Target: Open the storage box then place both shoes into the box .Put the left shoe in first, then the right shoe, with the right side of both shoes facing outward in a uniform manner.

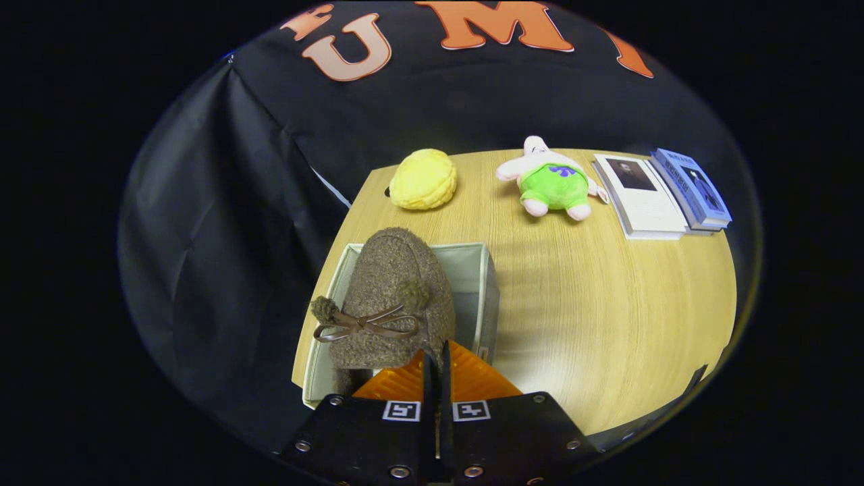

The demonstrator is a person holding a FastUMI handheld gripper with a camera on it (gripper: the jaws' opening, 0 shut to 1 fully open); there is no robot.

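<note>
Fingers (437,368) clamped on the brown shoe (395,297), held over the open storage box (472,270); next, lowering it in.

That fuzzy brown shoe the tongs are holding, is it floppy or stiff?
Probably soft: the shoe looks like thick felted fabric. Yet it keeps its rounded toe shape above the storage box, so likely light and fairly firm. The tongs pinch its rim, closed.

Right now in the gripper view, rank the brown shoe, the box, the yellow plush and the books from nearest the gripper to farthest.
1. Brown shoe: pinched by the gripper at its rear edge, over the box.
2. Box: open, under and around the shoe.
3. Yellow plush: on the table beyond the box.
4. Books: far right corner, past the green plush toy.
</note>
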